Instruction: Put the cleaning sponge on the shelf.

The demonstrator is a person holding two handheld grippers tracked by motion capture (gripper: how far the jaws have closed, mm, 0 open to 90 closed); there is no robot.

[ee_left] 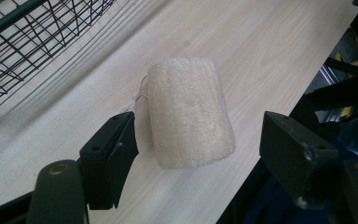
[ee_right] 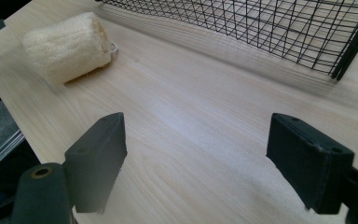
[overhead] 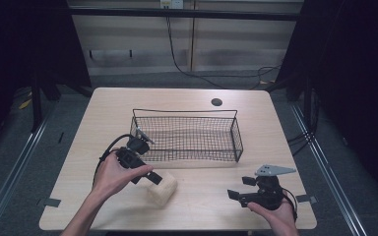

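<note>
A pale loofah sponge [overhead: 162, 190] lies on the wooden table in front of a black wire basket [overhead: 184, 111], which has nothing in it. My left gripper [overhead: 151, 178] is at the sponge's left end. In the left gripper view its jaws stand open on either side of the sponge [ee_left: 189, 116], not pressing it. My right gripper [overhead: 240, 188] hovers open over bare table near the front right, with the sponge [ee_right: 67, 46] far off to its left and the basket [ee_right: 261, 28] ahead.
The table [overhead: 275, 142] has a round cable hole [overhead: 216, 102] behind the basket. Its front edge is close to both hands. Dark curtains and metal frame legs flank the table, and cables run along the floor behind it.
</note>
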